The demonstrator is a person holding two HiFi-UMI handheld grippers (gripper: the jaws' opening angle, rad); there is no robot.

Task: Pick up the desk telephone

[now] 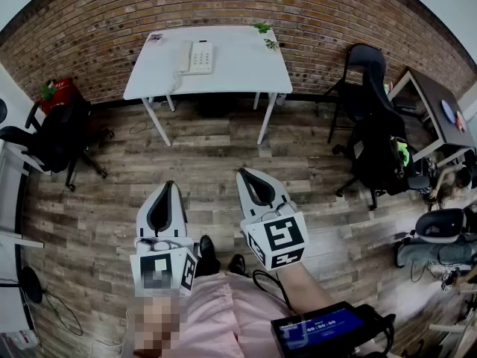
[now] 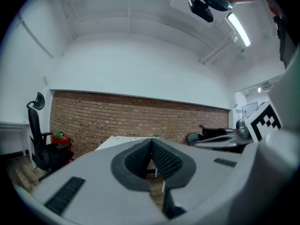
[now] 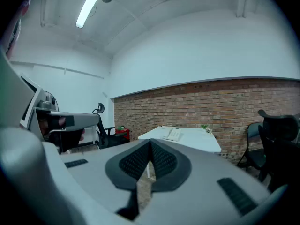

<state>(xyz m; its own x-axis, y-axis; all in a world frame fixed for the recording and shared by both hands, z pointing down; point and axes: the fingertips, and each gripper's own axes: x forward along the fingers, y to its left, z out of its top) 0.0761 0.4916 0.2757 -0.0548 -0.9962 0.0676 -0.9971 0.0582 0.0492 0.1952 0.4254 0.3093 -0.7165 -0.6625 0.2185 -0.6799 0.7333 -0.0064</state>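
Note:
A white desk telephone [image 1: 197, 57] lies on a white table [image 1: 238, 69] against the brick wall, far ahead across the wooden floor. The right gripper view shows the telephone [image 3: 172, 134] small on the table [image 3: 197, 139]. My left gripper [image 1: 169, 185] and right gripper [image 1: 241, 172] hang side by side over the floor, well short of the table. Both are shut with nothing between the jaws. In the left gripper view the left gripper [image 2: 151, 139] hides most of the table [image 2: 123, 141], and the phone cannot be made out. The right gripper [image 3: 150, 141] tips slightly down.
Black office chairs stand at the left [image 1: 52, 140] and the right [image 1: 376, 136]. A dark desk [image 1: 436, 110] sits at the far right. A small green plant [image 1: 262, 28] is on the table's back right corner. A red object [image 1: 56, 89] lies by the left wall.

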